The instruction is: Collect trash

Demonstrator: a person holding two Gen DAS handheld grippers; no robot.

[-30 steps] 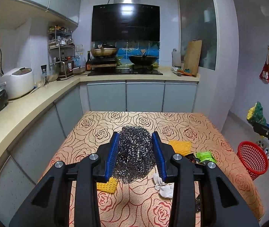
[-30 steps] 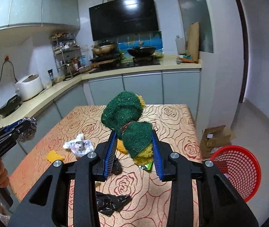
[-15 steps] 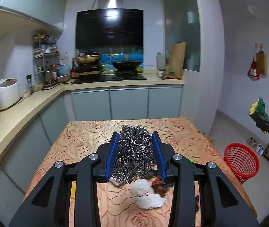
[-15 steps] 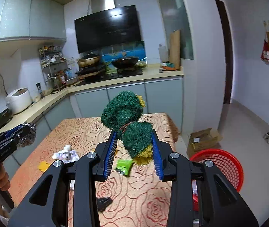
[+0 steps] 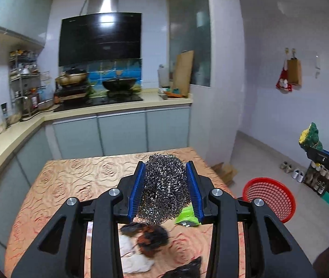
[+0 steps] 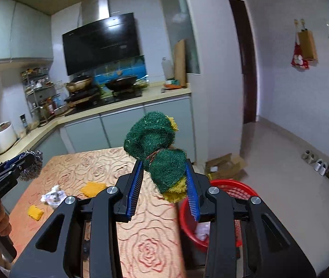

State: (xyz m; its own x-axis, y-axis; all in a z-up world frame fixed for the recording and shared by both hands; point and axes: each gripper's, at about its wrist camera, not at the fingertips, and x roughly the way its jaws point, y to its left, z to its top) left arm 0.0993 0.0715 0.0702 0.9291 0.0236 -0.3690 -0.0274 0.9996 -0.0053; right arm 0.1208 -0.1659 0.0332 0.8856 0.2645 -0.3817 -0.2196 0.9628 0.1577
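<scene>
Below, the table (image 6: 155,238) in its rose-patterned cloth ends at mid-frame right, with open tiled floor (image 6: 287,162) beyond. Beside that edge stands the red mesh basket (image 6: 240,190). The left gripper (image 5: 165,190) is clamped on a wiry steel-wool ball (image 5: 164,185); the right gripper (image 6: 163,180) pinches a fuzzy green-and-yellow scouring pad (image 6: 157,148).

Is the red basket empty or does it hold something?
Not empty: pale crumpled trash lies inside the red basket, seen from the right wrist.
</scene>
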